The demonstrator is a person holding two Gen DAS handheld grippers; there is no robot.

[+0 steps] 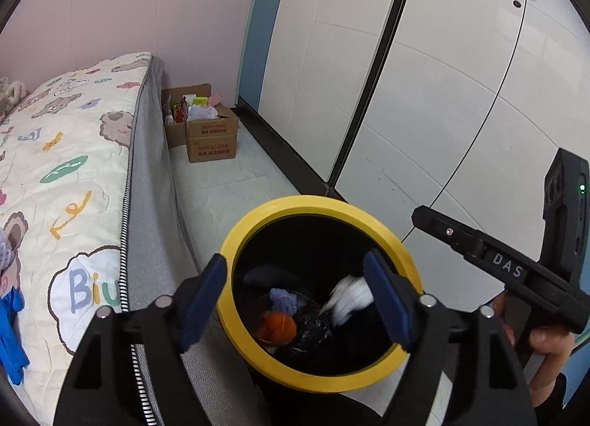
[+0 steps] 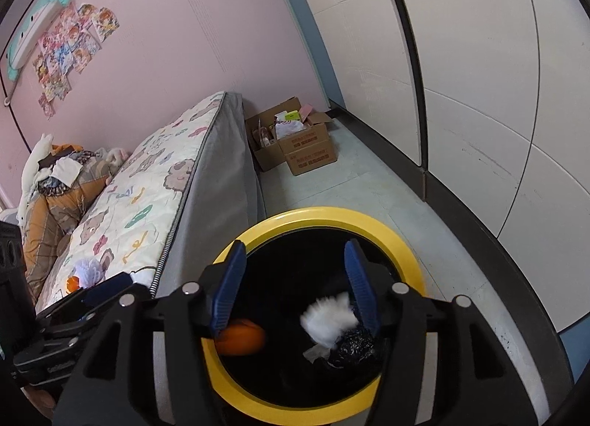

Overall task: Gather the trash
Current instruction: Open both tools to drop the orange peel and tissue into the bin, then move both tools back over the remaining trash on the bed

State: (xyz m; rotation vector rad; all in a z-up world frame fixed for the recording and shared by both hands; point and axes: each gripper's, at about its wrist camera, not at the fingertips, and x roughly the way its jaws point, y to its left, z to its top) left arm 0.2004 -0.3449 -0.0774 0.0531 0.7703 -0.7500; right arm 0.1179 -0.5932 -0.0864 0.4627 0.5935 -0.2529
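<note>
A black trash bin with a yellow rim [image 1: 258,348] stands on the floor beside the bed; it also shows in the right wrist view [image 2: 368,217]. Inside lie an orange piece [image 1: 276,328], a purple knitted piece [image 1: 282,299], a crumpled black bag [image 1: 313,323] and a blurred white tissue [image 1: 348,299]. My left gripper [image 1: 300,300] is open and empty above the bin. My right gripper [image 2: 295,286] is open above the bin, the white tissue [image 2: 328,321] just below its right finger, apart from it. On the bed lie a blue glove [image 1: 11,330], a white-purple puff [image 2: 88,273] and a small orange item [image 2: 72,284].
The bed with a patterned quilt [image 1: 66,153] runs along the left. Open cardboard boxes [image 1: 206,131] stand at the far wall. White wardrobe doors [image 1: 424,76] line the right. A pile of bedding and plush toys [image 2: 59,182] lies on the bed's far end.
</note>
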